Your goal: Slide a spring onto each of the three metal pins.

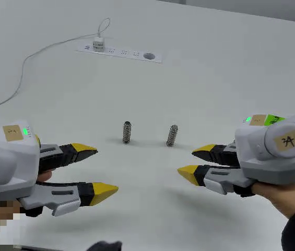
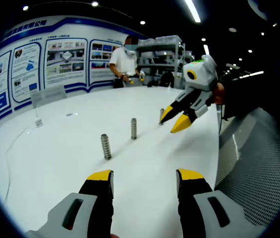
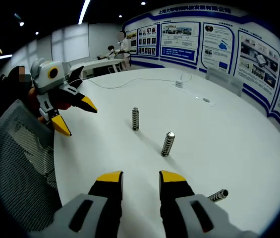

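Left gripper (image 1: 106, 170), right gripper (image 1: 186, 161): fingers (image 1: 103, 191) parted, empty; springs (image 1: 127, 132) upright between.

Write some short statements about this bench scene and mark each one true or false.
1. The left hand-held gripper is shut on a spring. False: its jaws are open and hold nothing.
2. The right hand-held gripper is open. True.
3. Two springs stand upright on the table between the grippers. True.
4. The table is black. False: it is white.
5. A white cable runs to the power strip. True.
6. The two springs touch each other. False: they stand apart.
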